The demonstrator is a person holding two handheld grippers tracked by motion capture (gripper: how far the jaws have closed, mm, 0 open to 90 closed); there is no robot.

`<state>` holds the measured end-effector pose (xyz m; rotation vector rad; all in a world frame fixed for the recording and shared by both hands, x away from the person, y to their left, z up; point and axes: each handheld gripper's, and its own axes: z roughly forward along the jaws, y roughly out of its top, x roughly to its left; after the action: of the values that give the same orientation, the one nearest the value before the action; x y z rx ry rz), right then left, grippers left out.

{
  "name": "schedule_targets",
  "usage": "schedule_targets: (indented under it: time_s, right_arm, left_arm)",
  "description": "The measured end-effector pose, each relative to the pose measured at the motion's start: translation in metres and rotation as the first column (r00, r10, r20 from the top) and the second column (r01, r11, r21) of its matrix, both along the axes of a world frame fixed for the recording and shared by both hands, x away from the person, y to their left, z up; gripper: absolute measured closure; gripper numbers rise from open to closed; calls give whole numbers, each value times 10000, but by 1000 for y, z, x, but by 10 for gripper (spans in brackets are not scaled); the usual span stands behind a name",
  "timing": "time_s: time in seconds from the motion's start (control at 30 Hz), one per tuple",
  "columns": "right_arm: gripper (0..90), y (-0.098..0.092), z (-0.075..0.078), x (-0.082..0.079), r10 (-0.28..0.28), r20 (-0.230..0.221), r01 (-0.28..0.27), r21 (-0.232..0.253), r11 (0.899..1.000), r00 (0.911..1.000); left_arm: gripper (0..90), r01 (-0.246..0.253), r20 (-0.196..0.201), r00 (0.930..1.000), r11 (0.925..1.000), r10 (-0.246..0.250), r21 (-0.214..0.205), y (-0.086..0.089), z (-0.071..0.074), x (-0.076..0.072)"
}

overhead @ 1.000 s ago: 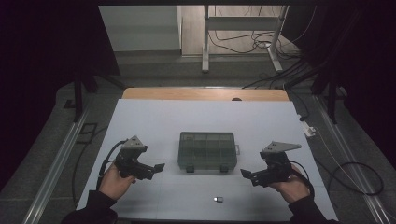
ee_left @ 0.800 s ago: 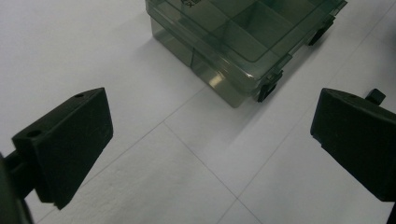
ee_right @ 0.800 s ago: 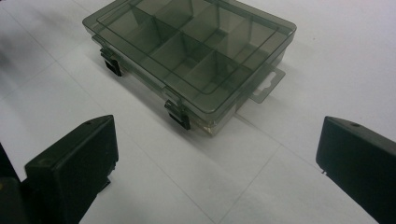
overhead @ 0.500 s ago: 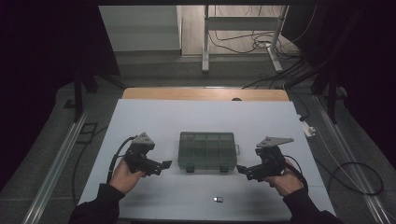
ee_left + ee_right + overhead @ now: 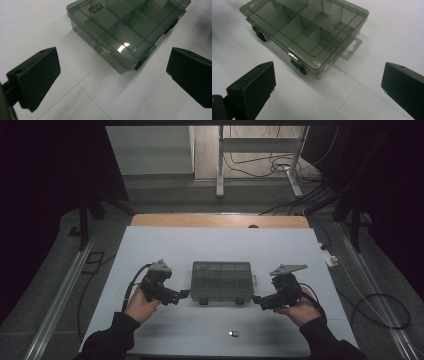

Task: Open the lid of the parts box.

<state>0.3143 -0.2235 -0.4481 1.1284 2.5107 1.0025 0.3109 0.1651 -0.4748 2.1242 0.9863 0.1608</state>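
A smoky clear plastic compartment box [image 5: 221, 281] lies shut at the middle of the white table, with two dark latches on its near side. My left gripper [image 5: 181, 295] is just left of its near left corner, open, with nothing between the jaws. In the left gripper view the box [image 5: 130, 30] sits ahead between the spread jaws. My right gripper [image 5: 258, 300] is at the near right corner, also open and holding nothing. The right gripper view shows the box [image 5: 307, 32] with its latch [image 5: 298, 65] and hang tab [image 5: 350, 48].
A small metallic piece [image 5: 233, 334] lies on the table near the front edge. The white table top [image 5: 220, 245] ends at a wooden strip at the back. Cables and a stand leg lie on the floor beyond. A white item [image 5: 330, 258] sits at the table's right edge.
Both hands have moved forward and inward, bringing the two grippers closer to the box's near corners. The box has not moved.
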Motion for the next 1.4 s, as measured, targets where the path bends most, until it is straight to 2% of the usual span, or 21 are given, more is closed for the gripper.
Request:
schedule_targets:
  time_s: [0.23, 0.33, 0.57, 0.63, 0.87, 0.93, 1.07, 1.23, 1.27, 1.4]
  right_arm:
    - [0, 7, -3, 5, 114, -142, -119, -318, 9994, 9998]
    - [0, 8, -6, 5, 242, -158, -249, -499, 9984, 9996]
    - [0, 12, -13, 4, 429, -73, -434, -841, 9955, 9991]
    - [21, 14, -17, 2, 525, -81, -530, -1013, 9934, 9986]
    - [111, 14, -23, 1, 641, -212, -661, -1140, 9913, 9977]
    - [189, 13, -26, 0, 662, -365, -704, -1292, 9891, 9971]
    - [331, 10, -29, 0, 726, -530, -786, -1222, 9894, 9960]
    - [523, 8, -32, 3, 736, -776, -825, -1182, 9896, 9943]
    - [523, 8, -32, 3, 736, -776, -825, -1182, 9896, 9943]
    - [665, 8, -38, 6, 814, -1260, -973, -1253, 9873, 9887]
  left_arm:
    - [0, 59, 156, 9999, 9999, -62, 145, -9, -3, 4]
    - [0, 30, 139, 9999, 9999, -32, 152, -11, -4, 3]
    - [0, -48, -45, 10000, 9989, 50, 465, -20, -8, 1]
    - [0, 128, 9, 9999, 9995, -128, 286, -22, -9, -1]
    - [0, 322, 69, 9995, 9991, -324, 291, -23, -11, -3]
    - [0, 373, 142, 9992, 9990, -377, 253, -23, -12, -4]
    - [0, 417, 192, 9989, 9988, -422, 253, -22, -13, -4]
    - [0, 363, 208, 9991, 9983, -373, 454, -20, -16, -3]
    - [0, 363, 208, 9991, 9983, -373, 454, -20, -16, -3]
    - [0, 264, 232, 9994, 9989, -273, 396, -18, -16, -2]
